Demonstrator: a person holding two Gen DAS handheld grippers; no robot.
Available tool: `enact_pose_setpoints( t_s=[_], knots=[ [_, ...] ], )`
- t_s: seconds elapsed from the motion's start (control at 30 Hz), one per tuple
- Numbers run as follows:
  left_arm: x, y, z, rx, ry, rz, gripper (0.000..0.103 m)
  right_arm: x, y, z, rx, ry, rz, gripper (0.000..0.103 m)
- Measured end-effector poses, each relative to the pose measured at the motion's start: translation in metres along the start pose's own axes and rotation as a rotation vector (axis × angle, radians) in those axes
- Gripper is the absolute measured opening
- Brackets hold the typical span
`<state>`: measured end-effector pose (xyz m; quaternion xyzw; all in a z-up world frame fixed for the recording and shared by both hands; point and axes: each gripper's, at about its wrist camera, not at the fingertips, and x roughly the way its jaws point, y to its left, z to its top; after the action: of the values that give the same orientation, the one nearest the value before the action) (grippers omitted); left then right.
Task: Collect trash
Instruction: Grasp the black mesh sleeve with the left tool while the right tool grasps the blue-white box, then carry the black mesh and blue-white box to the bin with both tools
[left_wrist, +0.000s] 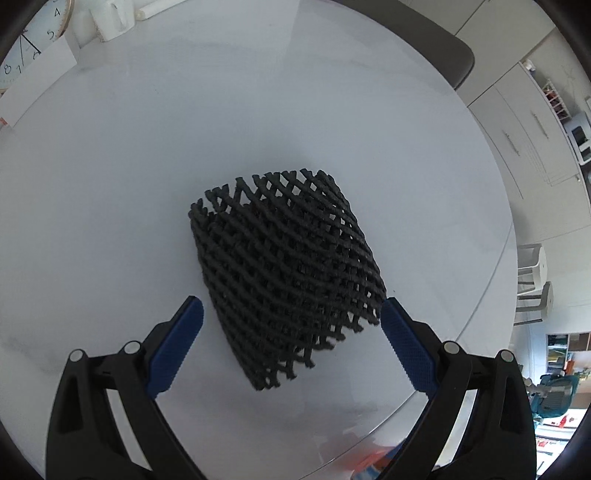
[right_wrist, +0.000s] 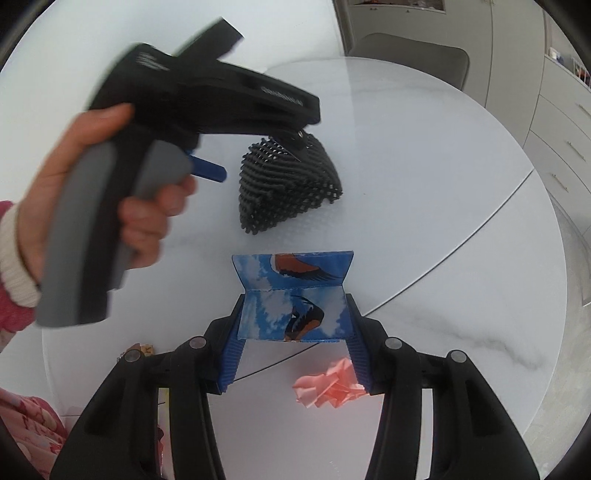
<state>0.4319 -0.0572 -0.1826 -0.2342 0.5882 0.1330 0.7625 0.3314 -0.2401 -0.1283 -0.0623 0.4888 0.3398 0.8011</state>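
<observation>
While the left gripper (left_wrist: 291, 312) hangs over the white table (left_wrist: 110, 184), its blue pads (left_wrist: 177, 350) stand spread wide on either side of a black mesh sleeve (left_wrist: 284, 269), near it but not pressing; the sleeve lies at frame centre, and whether anything is inside it cannot be told. At the upper left edge a clock (left_wrist: 26, 44) leans by a white mug (left_wrist: 118, 18).

In the right wrist view, a hand (right_wrist: 92, 184) at the left holds that left gripper's handle, its nose over the same sleeve (right_wrist: 291, 188) at upper centre. Below centre, the right gripper (right_wrist: 295, 325) pinches a folded blue packet (right_wrist: 295, 295) with a bird print, pads (right_wrist: 231, 354) against both its side edges. Crumpled pink paper (right_wrist: 328, 386) lies on the table at lower right, beside the gripper's right finger.
</observation>
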Motion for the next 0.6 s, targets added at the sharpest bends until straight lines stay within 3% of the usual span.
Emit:
enact_pose_setpoints(
  t_s=[0.1, 0.17, 0.2, 0.3, 0.33, 0.37, 0.6],
  knots=[
    [0.018, -0.005, 0.009, -0.011, 0.033, 0.006, 0.089, 0.001, -0.008, -0.001, 0.013, -0.002, 0.001, 0.05],
    [0.027, -0.007, 0.011, -0.007, 0.053, 0.02, 0.074, 0.006, -0.01, 0.002, 0.018, 0.005, -0.011, 0.05],
    [0.027, -0.009, 0.011, -0.002, 0.046, 0.039, 0.071, 0.006, -0.01, 0.002, 0.022, 0.005, -0.012, 0.05],
    [0.021, -0.012, 0.008, 0.023, 0.01, 0.057, 0.037, 0.007, -0.011, 0.004, 0.038, -0.008, -0.011, 0.051],
    [0.02, -0.012, 0.008, 0.035, 0.006, 0.052, 0.021, 0.007, -0.012, 0.005, 0.043, -0.009, -0.011, 0.051],
    [0.019, -0.01, 0.008, 0.045, 0.01, 0.018, 0.012, 0.01, -0.01, 0.005, 0.045, -0.009, -0.013, 0.051],
    [-0.002, 0.008, 0.002, 0.065, -0.023, -0.038, 0.011, 0.006, 0.002, 0.008, 0.042, -0.02, -0.016, 0.051]
  ],
)
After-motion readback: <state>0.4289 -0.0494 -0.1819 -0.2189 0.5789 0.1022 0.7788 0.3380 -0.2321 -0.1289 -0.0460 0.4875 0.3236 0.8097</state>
